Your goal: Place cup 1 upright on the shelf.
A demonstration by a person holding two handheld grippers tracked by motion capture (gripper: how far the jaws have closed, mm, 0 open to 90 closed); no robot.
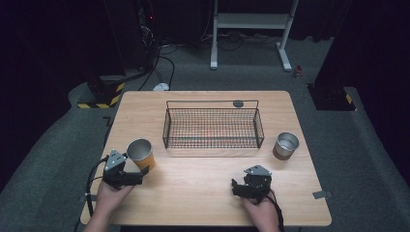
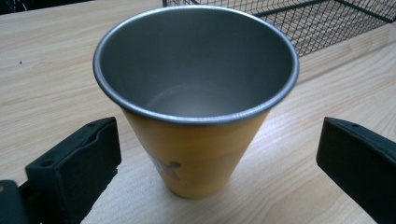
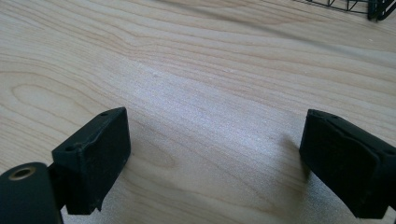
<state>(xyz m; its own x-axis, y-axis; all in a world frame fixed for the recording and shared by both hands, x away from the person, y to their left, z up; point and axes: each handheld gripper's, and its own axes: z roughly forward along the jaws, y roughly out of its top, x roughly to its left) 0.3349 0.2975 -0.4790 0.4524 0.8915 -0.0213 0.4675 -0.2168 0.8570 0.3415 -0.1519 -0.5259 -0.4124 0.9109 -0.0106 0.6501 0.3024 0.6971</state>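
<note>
The orange cup [image 1: 140, 153] with a steel lining stands upright on the wooden table [image 1: 203, 188], at about 9 o'clock from the table's centre and near the left front corner of the wire basket [image 1: 212, 128]. In the left gripper view the cup [image 2: 196, 107] sits between the two black jaws. Both jaws stand clear of its wall, with table surface visible on either side. The cup is empty; a small grey mark shows low on its orange side.

The left gripper [image 1: 140, 170] is held in the person's left hand [image 1: 112, 192], spread wide, at 6 o'clock from the cup and just beside it. It grips nothing. In its own view the left gripper [image 2: 215, 158] brackets the lower half of the cup without contact.

The right gripper [image 1: 234, 186] rests in the person's right hand [image 1: 261, 209] at about 5 o'clock from the table's centre, well apart from the cup. Its jaws are spread wide over bare wood. In its own view the right gripper [image 3: 215, 158] holds nothing, and a corner of the basket [image 3: 373, 7] shows at 1 o'clock.

A second cup, a steel cup with a brown sleeve [image 1: 286, 146], stands upright at 3 o'clock from the basket, just beside its right end. The basket lies across the far half of the table, open side up. I cannot tell whether the basket holds anything.
</note>
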